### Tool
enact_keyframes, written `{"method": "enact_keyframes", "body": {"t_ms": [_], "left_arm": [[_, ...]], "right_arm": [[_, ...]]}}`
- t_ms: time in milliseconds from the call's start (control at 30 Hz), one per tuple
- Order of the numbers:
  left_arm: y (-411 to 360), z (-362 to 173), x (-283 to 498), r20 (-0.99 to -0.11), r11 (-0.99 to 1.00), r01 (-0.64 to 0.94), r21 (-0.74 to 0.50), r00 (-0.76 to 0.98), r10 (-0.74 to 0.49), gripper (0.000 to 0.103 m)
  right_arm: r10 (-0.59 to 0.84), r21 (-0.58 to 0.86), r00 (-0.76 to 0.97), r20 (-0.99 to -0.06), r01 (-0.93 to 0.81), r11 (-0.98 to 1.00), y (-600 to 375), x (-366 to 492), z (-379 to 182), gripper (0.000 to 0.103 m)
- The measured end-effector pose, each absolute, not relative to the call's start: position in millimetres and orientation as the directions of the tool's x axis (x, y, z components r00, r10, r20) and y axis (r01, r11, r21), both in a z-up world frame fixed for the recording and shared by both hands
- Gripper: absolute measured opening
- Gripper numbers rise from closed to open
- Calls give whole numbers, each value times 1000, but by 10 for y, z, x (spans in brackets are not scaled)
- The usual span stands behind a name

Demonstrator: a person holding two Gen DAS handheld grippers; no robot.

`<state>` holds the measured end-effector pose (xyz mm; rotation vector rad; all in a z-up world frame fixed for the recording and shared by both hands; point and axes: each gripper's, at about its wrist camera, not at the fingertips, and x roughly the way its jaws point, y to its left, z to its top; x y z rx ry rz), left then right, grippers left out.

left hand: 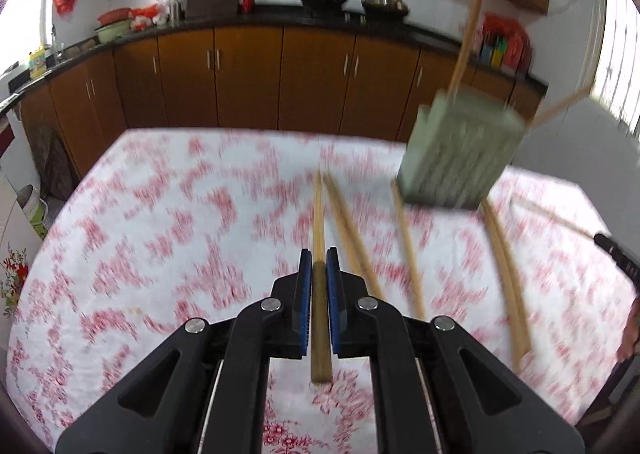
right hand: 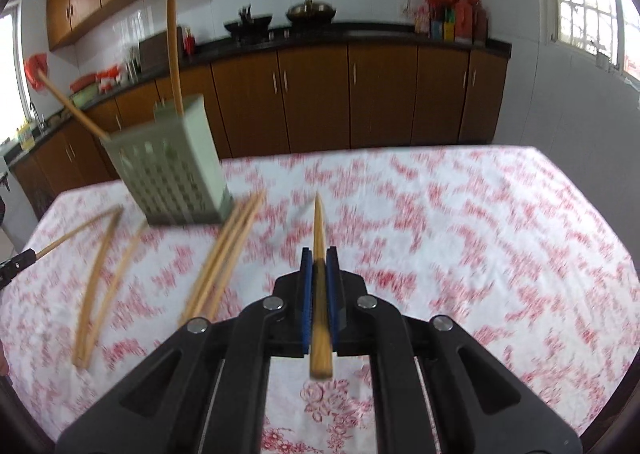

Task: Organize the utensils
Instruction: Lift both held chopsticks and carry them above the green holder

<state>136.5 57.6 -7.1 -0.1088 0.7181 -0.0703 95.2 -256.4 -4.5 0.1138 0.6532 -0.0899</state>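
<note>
Left tongs (left hand: 319, 260): black frame with blue pads, closed on one wooden chopstick (left hand: 318, 214) that runs lengthwise between the pads, thick end toward the camera, thin end pointing away over the cloth. Right tongs (right hand: 319, 260): same build, likewise clamped on a single chopstick (right hand: 319, 230), its tapered tip forward and its blunt end projecting back past the pads. Surface (left hand: 160, 238): covered by a white cloth printed with red flowers, blurred in both views. Utensil holder (left hand: 460, 154): pale green, box-shaped, perforated walls, standing on the cloth toward the far edge; it appears right of centre in the left wrist view and left of centre in the right wrist view (right hand: 176, 166). Contents of holder: two chopsticks at least, one standing nearly upright (right hand: 174, 50) and one leaning far out over the rim (right hand: 72, 104). Loose chopsticks on the cloth, left wrist view: one just beside the held stick (left hand: 352, 238), one further right near the holder's base (left hand: 408, 250), and a close pair right of that (left hand: 506, 274). Loose chopsticks, right wrist view: a bundle lying together just beside the holder's base (right hand: 224, 254) and a spread pair further left (right hand: 100, 278); exact count in the bundle cannot be told through the blur. Background: brown cabinets (right hand: 320, 94) under a dark countertop carrying pots and bottles; white tiled wall; upper cabinets above; a bright window at the right.
</note>
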Motion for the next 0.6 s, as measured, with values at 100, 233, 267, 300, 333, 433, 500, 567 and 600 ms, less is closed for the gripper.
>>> {"method": "enact_keyframes", "body": {"t_ms": [100,233,267,300,333,433,500,567,600], "left_arm": [[640,199,1350,-594,987,20,-158,797,-111,8],[672,474,1341,-529,983,14,-186,841,-112,8],[682,520,1341,-519,982,14,-189,848,-111,8],[686,565,1345,-508,982,13,-190,855,-109,8],[689,589,1349,-502,982,12,-189,858,-107,8],[699,646,1352,-490,983,11,-181,866,-100,8],[710,650,1364,-489,984,11,-178,867,-98,8],[722,642,1373,-487,984,8,-177,868,-94,8],[735,641,1376,-487,984,6,-177,868,-93,8]], "right_arm": [[-47,93,828,-558,118,989,-2599,926,175,8],[-48,104,866,-498,114,988,-2623,892,411,8],[-48,105,872,-488,114,988,-2633,875,443,8],[-50,105,878,-476,113,988,-2633,874,490,8],[-51,105,880,-472,114,988,-2639,874,517,8],[-54,103,883,-465,115,988,-2646,890,565,8],[-55,99,884,-464,113,989,-2639,897,569,8],[-56,94,886,-460,112,989,-2614,913,577,8],[-57,92,887,-458,112,989,-2608,914,590,8]]}}
